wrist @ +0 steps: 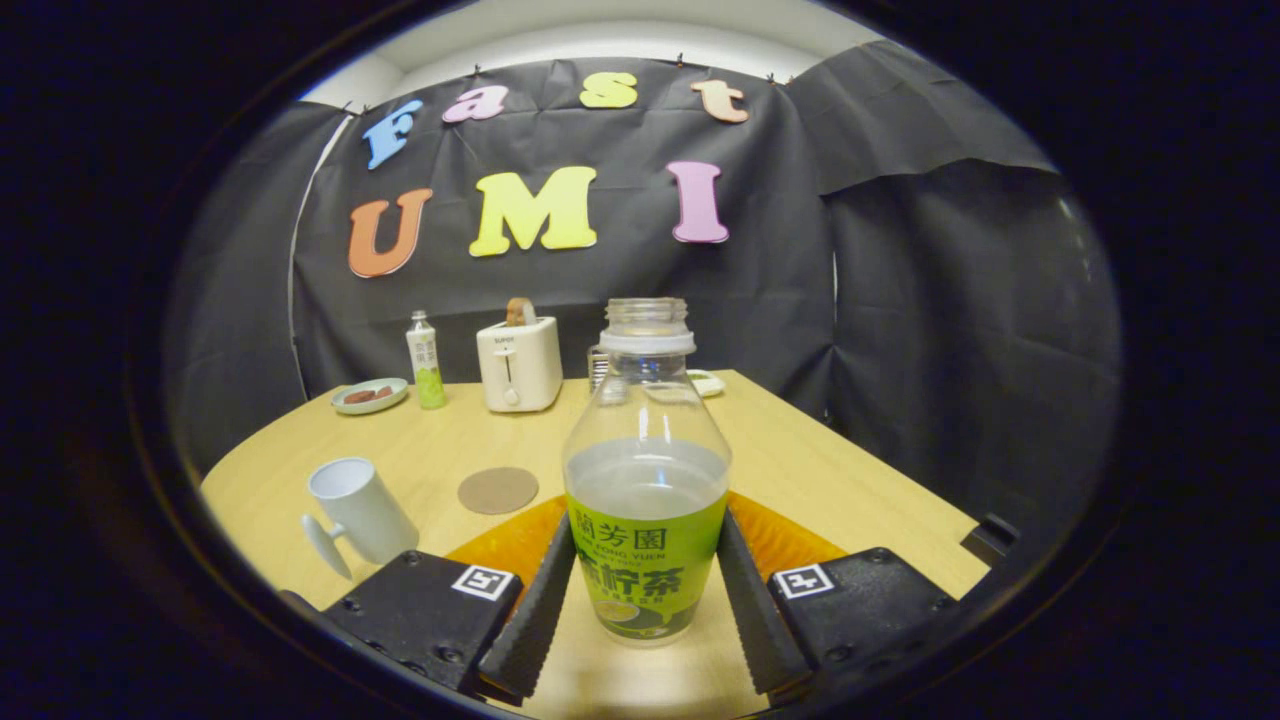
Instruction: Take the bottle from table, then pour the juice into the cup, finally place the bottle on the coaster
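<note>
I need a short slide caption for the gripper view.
Gripper closed on the open bottle, white cup and coaster beyond.

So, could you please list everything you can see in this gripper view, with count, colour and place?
bottle: 1, clear with green label, uncapped, between the fingers
cup: 1, white, ahead of the fingers to one side
coaster: 1, brown, round, beside the cup
orange mat: 1, under and behind the bottle
toaster: 1, cream, at the table's far edge
small bottle: 1, green label, beside the toaster
plate: 1, pale green, by the small bottle
table: 1, light wood
gripper: 1, black, both fingers against the bottle's sides
</note>
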{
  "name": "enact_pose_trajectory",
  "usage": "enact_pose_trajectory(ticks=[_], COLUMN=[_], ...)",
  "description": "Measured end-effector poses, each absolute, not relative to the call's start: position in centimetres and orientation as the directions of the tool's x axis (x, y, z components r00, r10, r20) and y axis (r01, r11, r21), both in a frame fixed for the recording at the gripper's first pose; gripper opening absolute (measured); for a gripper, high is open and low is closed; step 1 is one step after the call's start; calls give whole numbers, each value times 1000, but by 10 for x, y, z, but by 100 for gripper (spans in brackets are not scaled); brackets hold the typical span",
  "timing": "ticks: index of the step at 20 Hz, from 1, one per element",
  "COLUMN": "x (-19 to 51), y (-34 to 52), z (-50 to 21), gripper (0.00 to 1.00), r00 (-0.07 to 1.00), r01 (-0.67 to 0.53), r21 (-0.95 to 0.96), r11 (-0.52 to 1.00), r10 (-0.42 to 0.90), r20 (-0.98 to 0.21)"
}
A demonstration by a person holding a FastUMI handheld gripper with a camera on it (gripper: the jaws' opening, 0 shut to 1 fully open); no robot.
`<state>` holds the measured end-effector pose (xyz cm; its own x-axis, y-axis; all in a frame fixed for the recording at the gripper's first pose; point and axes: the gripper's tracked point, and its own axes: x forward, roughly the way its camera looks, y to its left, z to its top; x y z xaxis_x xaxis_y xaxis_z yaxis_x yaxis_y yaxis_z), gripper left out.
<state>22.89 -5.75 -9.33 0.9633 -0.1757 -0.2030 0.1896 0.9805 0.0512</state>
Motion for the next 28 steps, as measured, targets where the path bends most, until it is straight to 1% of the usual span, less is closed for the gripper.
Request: enact_pose_trajectory(ticks=[8,11,16,21,23,26,28], x=[192,190,199,217,224,236,241], y=[-64,-60,-58,-63,-70,-80,-80], z=[-69,-57,-45,-47,-36,-22,-5], gripper=[80,80,80,80,80,80,80], r00=[965,969,970,949,947,934,938], r01=[174,132,102,95,119,146,154], r21=[18,-8,-191,-325,-392,-482,-537], r11=[985,991,976,941,912,864,829], r10=[-167,-131,-141,-184,-222,-281,-294], r20=[-203,-208,-201,-257,-230,-222,-185])
